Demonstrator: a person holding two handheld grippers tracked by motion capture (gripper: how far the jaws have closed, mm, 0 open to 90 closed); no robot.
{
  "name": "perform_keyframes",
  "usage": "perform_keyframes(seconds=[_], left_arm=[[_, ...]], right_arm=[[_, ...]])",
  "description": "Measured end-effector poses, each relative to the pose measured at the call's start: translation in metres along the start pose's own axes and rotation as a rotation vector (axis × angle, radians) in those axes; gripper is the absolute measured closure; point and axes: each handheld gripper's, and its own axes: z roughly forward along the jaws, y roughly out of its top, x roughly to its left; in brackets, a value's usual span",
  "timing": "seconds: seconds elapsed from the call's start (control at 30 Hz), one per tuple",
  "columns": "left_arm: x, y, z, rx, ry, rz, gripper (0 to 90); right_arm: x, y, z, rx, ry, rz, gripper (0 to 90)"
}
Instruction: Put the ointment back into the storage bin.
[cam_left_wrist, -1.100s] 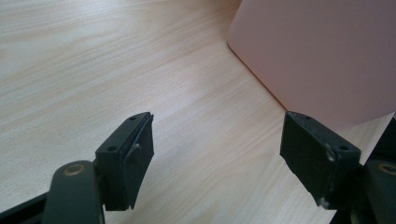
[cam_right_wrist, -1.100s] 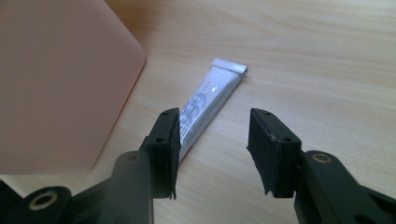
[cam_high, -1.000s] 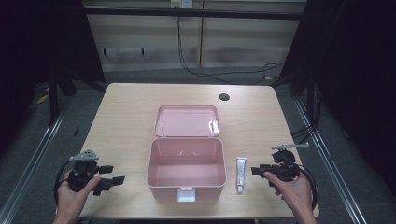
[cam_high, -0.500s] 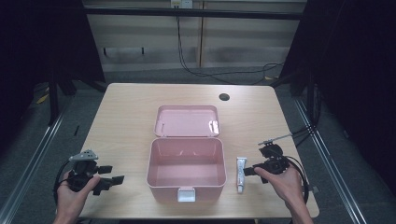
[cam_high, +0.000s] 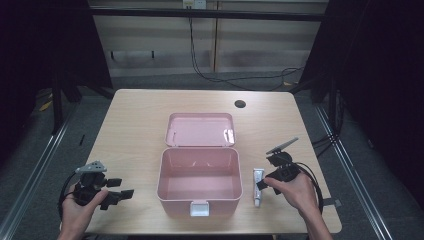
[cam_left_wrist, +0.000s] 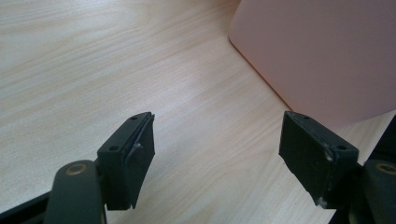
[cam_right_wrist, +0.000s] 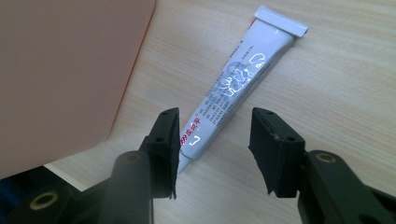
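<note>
The right gripper (cam_high: 261, 183), low and right of centre in the high view, hangs over the near end of a white tube (cam_high: 258, 186); its jaws have just been closing and stand about half open, one on either side of the tube's cap end, the pads not pressing on it. In the right gripper view the tube (cam_right_wrist: 236, 91) runs from between the jaws at lower centre up to its flat crimped end at upper right, with the box's pink wall filling the upper left. The left gripper (cam_high: 116, 194), at the lower left of the high view, is wide open and holds nothing; the left gripper view shows bare wood between its jaws and the box (cam_left_wrist: 322, 56) at upper right.

The wooden table (cam_high: 140, 120) spans the middle of the high view. At its centre sits the pink box (cam_high: 199, 187), its lid (cam_high: 200, 129) thrown back flat behind it and a pale latch (cam_high: 198, 208) at its front edge. The tube lies on the table just beside the box's right wall, apart from it. A small dark hole (cam_high: 240, 104) marks the tabletop at upper right.
</note>
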Motion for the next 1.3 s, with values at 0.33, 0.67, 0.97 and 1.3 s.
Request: perform_keyframes(seconds=[0.33, 0.67, 0.97, 1.3], left_arm=[[0.0, 0.0, 0.0, 0.002, -0.001, 0.0, 26.6], [0.0, 0.0, 0.001, 0.015, -0.008, 0.005, 26.5], [0.0, 0.0, 0.001, 0.016, -0.007, 0.006, 26.6], [0.0, 0.0, 0.001, 0.016, -0.009, 0.005, 26.6]], right_arm=[[0.005, 0.016, 0.02, 0.085, -0.04, 0.059, 58.8], [0.003, 0.024, 0.03, 0.126, -0.072, 0.092, 60.5], [0.006, 0.026, 0.041, 0.181, -0.117, 0.06, 63.1], [0.011, 0.026, 0.045, 0.203, -0.145, -0.021, 67.2]])
